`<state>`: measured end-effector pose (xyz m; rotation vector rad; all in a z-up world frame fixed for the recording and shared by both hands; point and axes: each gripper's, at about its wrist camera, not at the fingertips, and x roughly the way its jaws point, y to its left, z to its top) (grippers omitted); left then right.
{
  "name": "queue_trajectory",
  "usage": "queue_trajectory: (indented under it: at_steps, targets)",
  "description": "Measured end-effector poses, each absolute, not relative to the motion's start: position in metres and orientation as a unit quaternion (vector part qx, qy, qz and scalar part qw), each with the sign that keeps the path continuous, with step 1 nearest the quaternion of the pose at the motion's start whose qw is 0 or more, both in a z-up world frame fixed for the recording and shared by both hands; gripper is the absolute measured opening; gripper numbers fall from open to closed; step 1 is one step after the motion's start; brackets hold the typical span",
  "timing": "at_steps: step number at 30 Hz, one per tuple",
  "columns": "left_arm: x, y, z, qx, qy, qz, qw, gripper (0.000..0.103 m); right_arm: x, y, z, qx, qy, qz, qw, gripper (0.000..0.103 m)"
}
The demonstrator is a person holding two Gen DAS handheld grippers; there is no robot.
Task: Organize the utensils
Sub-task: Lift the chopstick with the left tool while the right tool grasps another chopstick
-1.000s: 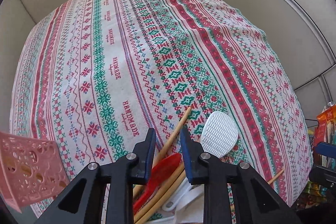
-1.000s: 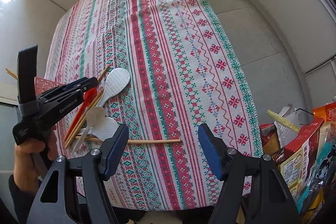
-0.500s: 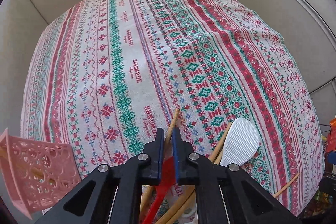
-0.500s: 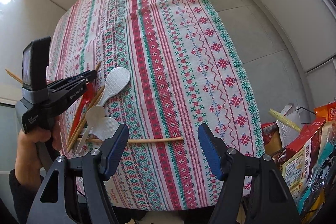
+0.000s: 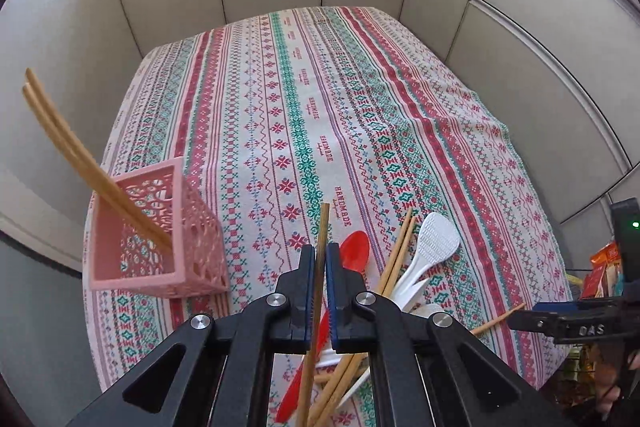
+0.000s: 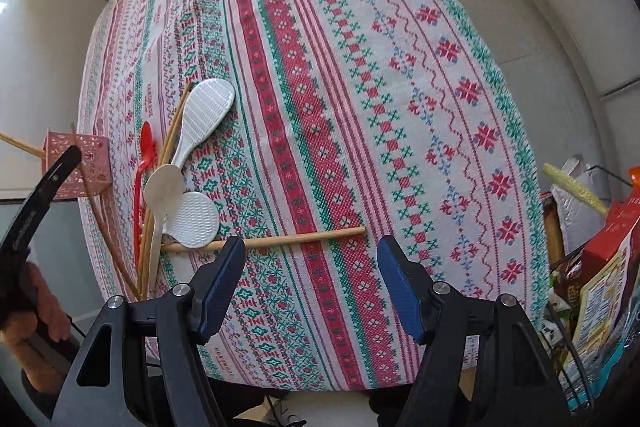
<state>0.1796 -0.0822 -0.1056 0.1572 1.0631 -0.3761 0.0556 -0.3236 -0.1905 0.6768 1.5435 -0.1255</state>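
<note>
Left gripper (image 5: 320, 263): clamped on one chopstick (image 5: 321, 239).
Right gripper (image 6: 310, 267): jaws apart, empty.
Risk: chopstick pivots in the grip, misses the pink basket (image 5: 136, 267) on the left.

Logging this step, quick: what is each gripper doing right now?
Left gripper: shut on a wooden chopstick.
Right gripper: open, holding nothing, above the table edge.

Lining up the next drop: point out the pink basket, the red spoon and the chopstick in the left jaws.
pink basket (image 5: 132, 273), left wrist view, near wall.
red spoon (image 5: 354, 251), left wrist view, bowl.
chopstick (image 5: 322, 227), left wrist view, shaft above the jaws.
</note>
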Motion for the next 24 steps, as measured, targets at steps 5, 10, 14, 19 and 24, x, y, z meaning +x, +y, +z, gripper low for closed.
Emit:
queue_trajectory:
  at_steps: [5,10,14,19,24]
  targets:
    - [0.163,-0.054,-0.090,0.025,0.491,-0.186,0.851,0.005,0.059,-0.318,-0.200,0.308,0.684,-0.073,0.657,0.070]
    - [0.156,-0.037,-0.083,0.007,0.481,-0.191,0.856,0.005,0.073,-0.311,-0.191,0.295,0.674,-0.101,0.669,0.070]
    - [0.156,-0.025,-0.081,0.000,0.480,-0.191,0.856,0.005,0.088,-0.303,-0.184,0.271,0.664,-0.123,0.686,0.069]
    - [0.159,-0.015,-0.087,-0.005,0.485,-0.186,0.854,0.005,0.105,-0.285,-0.179,0.224,0.654,-0.149,0.707,0.062]
    - [0.162,-0.008,-0.091,-0.009,0.489,-0.183,0.853,0.005,0.118,-0.267,-0.174,0.186,0.648,-0.158,0.722,0.044]
